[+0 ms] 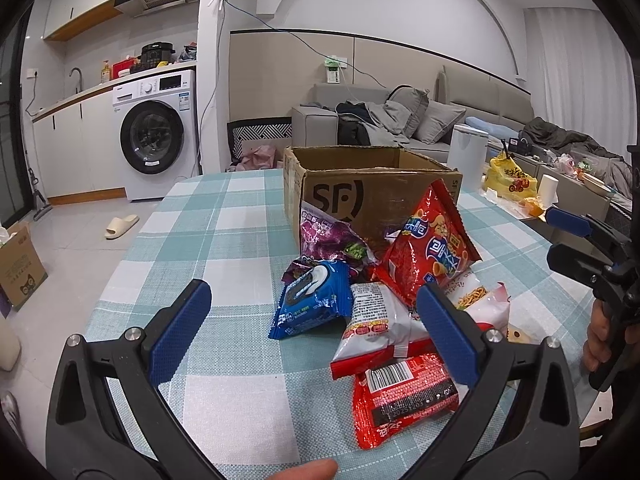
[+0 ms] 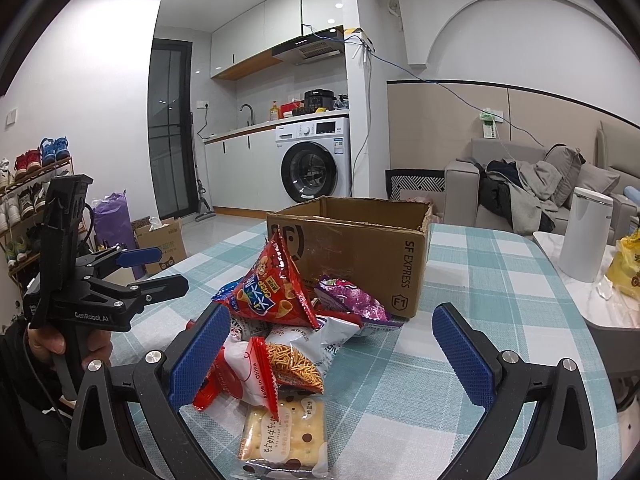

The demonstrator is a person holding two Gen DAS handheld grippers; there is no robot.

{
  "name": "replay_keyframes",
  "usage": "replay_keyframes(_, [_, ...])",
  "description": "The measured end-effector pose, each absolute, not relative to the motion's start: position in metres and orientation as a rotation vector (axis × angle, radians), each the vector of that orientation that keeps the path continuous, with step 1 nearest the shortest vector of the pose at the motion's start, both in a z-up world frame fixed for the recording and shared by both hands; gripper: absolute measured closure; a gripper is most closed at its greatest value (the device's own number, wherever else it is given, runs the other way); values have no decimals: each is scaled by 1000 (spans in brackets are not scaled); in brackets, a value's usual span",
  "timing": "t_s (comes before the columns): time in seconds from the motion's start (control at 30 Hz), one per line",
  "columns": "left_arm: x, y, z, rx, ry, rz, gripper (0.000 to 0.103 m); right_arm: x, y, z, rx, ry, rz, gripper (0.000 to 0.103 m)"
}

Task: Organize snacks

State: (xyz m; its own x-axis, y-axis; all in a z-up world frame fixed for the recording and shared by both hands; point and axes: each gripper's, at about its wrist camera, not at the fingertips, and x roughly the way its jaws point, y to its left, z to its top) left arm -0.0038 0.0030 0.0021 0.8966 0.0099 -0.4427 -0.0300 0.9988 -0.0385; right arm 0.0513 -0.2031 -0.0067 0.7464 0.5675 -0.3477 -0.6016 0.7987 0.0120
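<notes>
Both hand-held grippers, left (image 1: 316,330) and right (image 2: 330,350), gape wide and empty over the snacks (image 1: 384,292) heaped on the table (image 1: 224,216), just near of the box (image 1: 372,184).

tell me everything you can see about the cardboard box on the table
The cardboard box is brown and corrugated, printed with SF Express in black. Its top is open with rough, torn edges; its inside is hidden. It stands upright on the checked tablecloth, behind the snack pile. A red chip bag and a purple packet lean against its front.
</notes>
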Motion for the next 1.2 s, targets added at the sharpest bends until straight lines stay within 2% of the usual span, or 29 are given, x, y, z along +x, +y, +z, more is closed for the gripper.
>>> replay_keyframes(0.67, [5, 10, -5, -57, 500, 36, 1, 54, -201, -8, -114, 357, 620, 0])
replay_keyframes(1.2, [9, -1, -5, -58, 571, -18, 1, 52, -192, -15, -135, 544, 596, 0])
